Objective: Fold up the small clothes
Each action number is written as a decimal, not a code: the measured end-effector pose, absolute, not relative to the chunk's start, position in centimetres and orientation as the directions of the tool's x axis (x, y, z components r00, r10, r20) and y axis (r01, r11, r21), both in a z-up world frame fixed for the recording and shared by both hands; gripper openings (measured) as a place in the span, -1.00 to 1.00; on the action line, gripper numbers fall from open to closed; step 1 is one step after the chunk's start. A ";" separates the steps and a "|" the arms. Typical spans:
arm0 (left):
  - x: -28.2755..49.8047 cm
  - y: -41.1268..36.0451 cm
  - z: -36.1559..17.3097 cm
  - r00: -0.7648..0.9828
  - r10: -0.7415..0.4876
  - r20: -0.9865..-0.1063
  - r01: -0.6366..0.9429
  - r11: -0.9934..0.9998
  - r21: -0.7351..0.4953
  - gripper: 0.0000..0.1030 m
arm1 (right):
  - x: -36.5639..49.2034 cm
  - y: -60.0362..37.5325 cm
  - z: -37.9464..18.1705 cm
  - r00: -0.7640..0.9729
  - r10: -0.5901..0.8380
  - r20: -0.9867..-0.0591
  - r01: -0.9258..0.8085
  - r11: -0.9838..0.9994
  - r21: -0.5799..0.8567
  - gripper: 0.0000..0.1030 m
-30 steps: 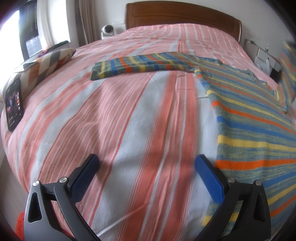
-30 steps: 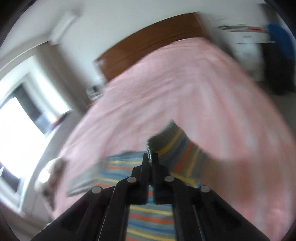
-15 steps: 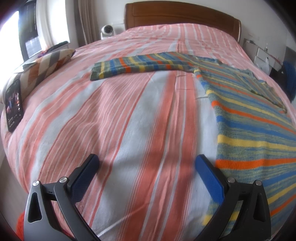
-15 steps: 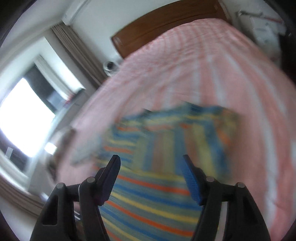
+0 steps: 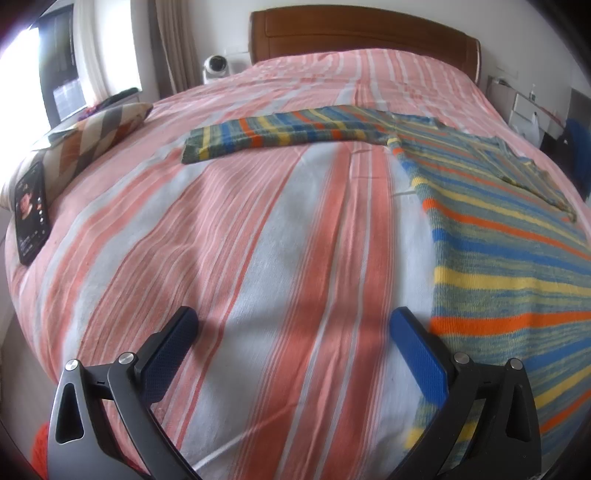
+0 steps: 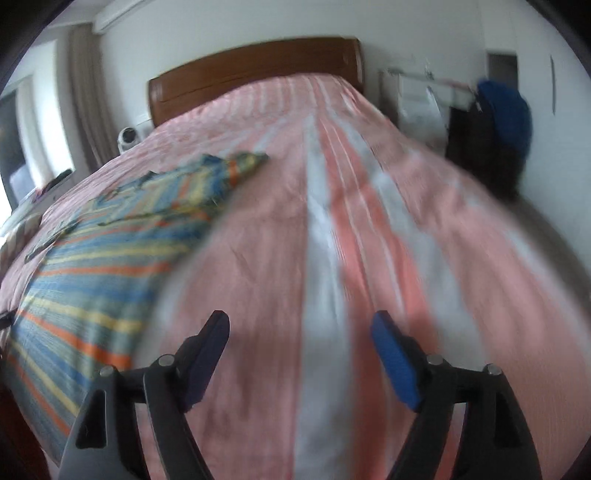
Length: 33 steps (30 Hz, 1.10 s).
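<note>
A striped knit sweater (image 5: 509, 236) in blue, yellow, orange and grey lies flat on the bed. One sleeve (image 5: 280, 133) stretches out to the left; the other sleeve lies folded across the body. My left gripper (image 5: 295, 325) hovers open over bare bedspread just left of the sweater's hem, with nothing between its fingers. In the blurred right wrist view the sweater (image 6: 96, 266) lies to the left. My right gripper (image 6: 299, 328) is over bare bedspread to its right, jaws opening and empty.
The pink and white striped bedspread (image 5: 258, 240) covers the whole bed. A phone (image 5: 31, 214) and a patterned cushion (image 5: 96, 140) lie at the left edge. A wooden headboard (image 5: 362, 33) stands behind, a white camera (image 5: 216, 66) beside it, furniture (image 6: 491, 122) on the right.
My right gripper let go of the sleeve cuff, opened wide and swung down to the right, off the sweater. The sleeve now lies folded over the body. The left gripper stayed still.
</note>
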<state>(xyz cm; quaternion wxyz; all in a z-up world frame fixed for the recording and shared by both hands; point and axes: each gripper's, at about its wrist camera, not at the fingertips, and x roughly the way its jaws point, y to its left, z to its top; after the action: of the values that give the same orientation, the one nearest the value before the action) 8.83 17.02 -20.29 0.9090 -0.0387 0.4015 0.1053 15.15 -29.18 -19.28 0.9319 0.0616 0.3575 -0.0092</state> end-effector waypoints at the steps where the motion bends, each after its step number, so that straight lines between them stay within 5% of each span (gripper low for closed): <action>1: 8.8 17.0 -20.3 0.655 0.161 -0.738 -0.223 0.975 0.015 0.99 | 15.1 -29.3 -19.3 0.757 0.026 -0.653 0.060 0.992 0.110 0.53; 33: 8.9 17.0 -20.4 0.653 0.166 -0.739 -0.224 0.974 0.021 0.99 | 14.9 -28.7 -20.4 0.760 0.000 -0.650 0.060 0.996 0.070 0.68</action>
<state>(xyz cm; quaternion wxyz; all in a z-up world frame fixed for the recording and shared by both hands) 8.86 17.01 -20.43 0.9084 -0.0362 0.4025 0.1074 14.87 -28.66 -20.41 0.9370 0.0432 0.3463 -0.0162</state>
